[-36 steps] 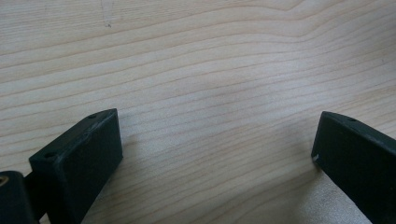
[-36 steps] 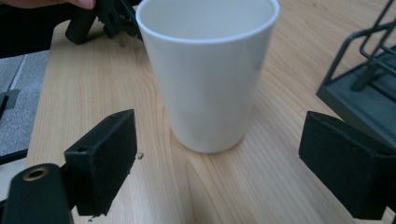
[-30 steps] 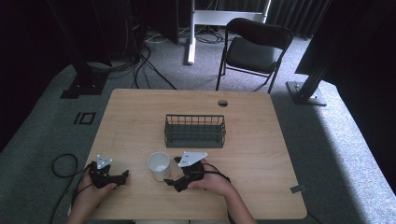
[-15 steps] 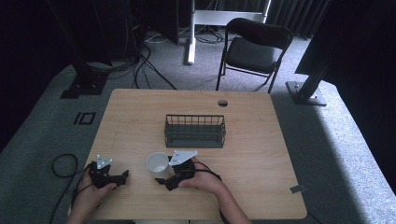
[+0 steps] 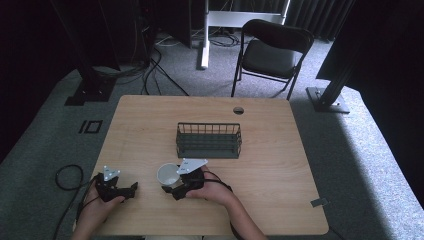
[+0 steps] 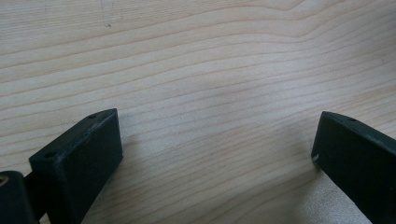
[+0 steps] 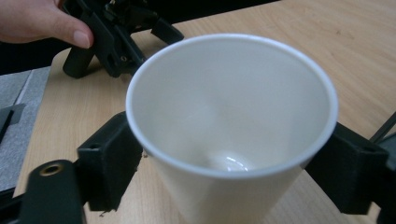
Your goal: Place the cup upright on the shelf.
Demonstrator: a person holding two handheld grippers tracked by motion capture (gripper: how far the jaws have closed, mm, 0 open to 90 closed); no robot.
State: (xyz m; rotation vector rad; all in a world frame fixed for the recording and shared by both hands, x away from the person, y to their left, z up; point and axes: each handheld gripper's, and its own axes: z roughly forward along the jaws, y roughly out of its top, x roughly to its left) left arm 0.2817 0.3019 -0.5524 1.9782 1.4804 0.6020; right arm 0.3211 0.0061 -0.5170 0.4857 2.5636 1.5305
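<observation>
Cup (image 7: 231, 126) clamped between right gripper (image 5: 175, 189) jaws; transfer to basket (image 5: 209, 140) pending. Left gripper (image 6: 219, 154) wide open, empty, resting on table (image 5: 270, 165).

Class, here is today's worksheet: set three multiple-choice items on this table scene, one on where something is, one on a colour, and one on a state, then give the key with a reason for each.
1. Where does the wire basket stand relative to the cup?
A. Farther from the person
B. Nearer the person
C. On top of it

2. What colour is the cup?
A. Red
B. White
C. Blue

3. How does the left gripper stand?
A. Shut on the cup
B. Shut on the basket
C. Open over bare wood

Key: 1 A, the high view shows the basket beyond the cup. 2 B, the right gripper view shows a white cup between the jaws of the right gripper. 3 C, the left gripper view shows its jaws wide apart with only the table between.
</observation>
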